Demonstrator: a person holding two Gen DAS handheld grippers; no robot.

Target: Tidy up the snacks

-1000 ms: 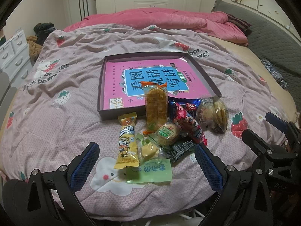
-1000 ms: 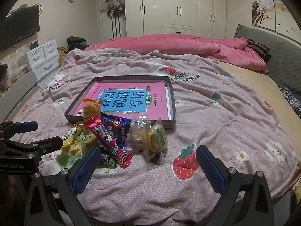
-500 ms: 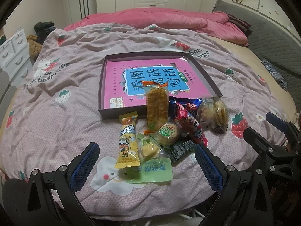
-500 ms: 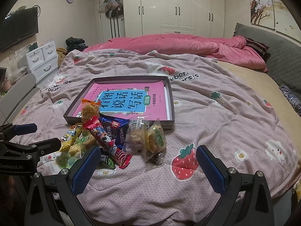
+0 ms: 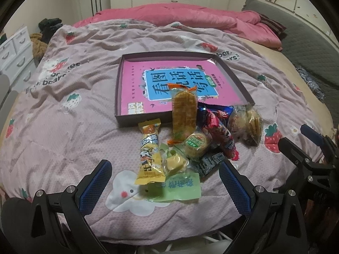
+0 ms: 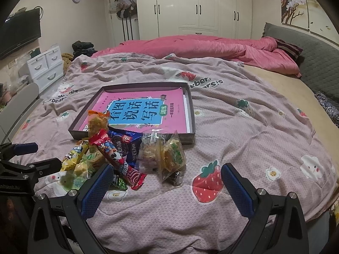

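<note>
A pile of wrapped snacks lies on the bed just in front of a shallow dark tray point(image 5: 119, 89) point(image 6: 191, 114) that holds a pink book point(image 5: 135, 78) point(image 6: 137, 101). The pile includes a yellow stick pack point(image 5: 149, 152), an orange-ended cracker pack point(image 5: 184, 114) leaning on the tray's rim, a round green-label cake point(image 5: 196, 144), a red candy pack point(image 5: 220, 135) point(image 6: 112, 150), a light green packet point(image 5: 180, 187) and clear cookie bags point(image 5: 247, 124) point(image 6: 167, 154). My left gripper point(image 5: 166, 187) hovers open just short of the pile. My right gripper point(image 6: 165, 188) stands open, to the pile's right.
A pink strawberry-print quilt point(image 5: 63, 110) covers the bed, with a rumpled pink duvet point(image 6: 211, 46) at the far side. White wardrobes point(image 6: 201, 8) line the back wall; a white drawer unit point(image 6: 45, 67) stands at left. A grey headboard point(image 6: 313, 48) runs along the right.
The right gripper's view has crept slightly closer to the pile; the left gripper's view is nearly unchanged. Snacks and tray have not moved.
</note>
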